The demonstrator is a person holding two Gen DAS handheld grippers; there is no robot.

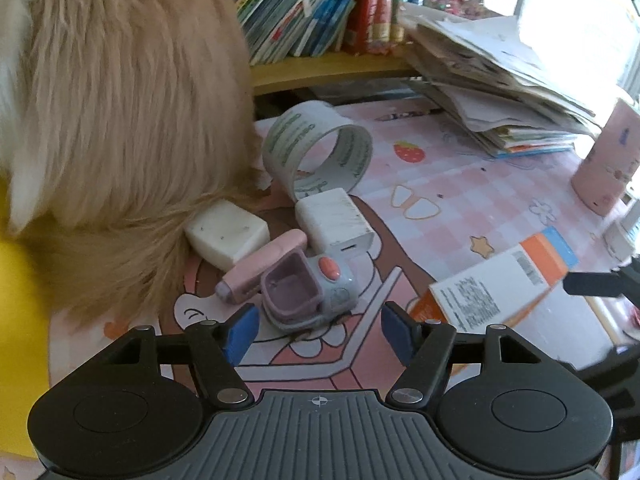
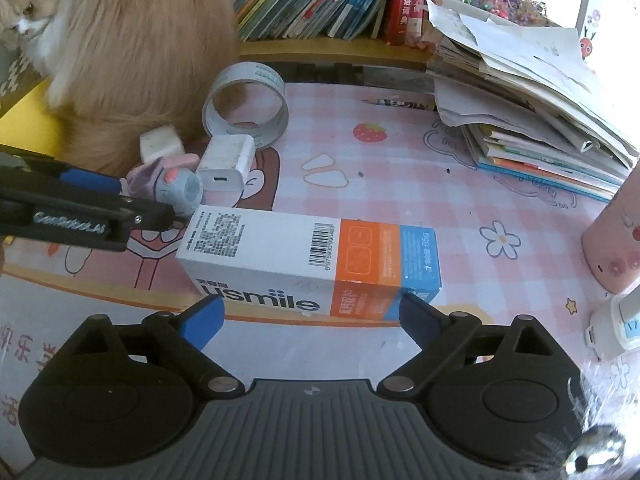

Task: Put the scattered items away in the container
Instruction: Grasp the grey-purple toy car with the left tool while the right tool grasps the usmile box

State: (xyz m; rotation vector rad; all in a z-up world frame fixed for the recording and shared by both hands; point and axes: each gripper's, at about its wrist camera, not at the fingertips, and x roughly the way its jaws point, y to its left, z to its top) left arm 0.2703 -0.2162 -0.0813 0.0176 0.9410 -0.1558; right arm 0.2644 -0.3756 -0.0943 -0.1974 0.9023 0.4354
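The scattered items lie in a knot on the pink checked surface: a grey toy with an orange button, a pink tube touching it, two white charger blocks just behind, a ring of tape farther back, and a long toothpaste box lying flat nearer the right side. No container shows in either view.

The left tongs stand spread, empty, just short of the grey toy. The right tongs stand wide, empty, the box's near face just ahead of them.

The box looks wider than the gap along its length, so it is better taken across its short side. A fluffy animal sits against the pile; the left tongs should close on the toy alone, without nudging the tube or the fur.
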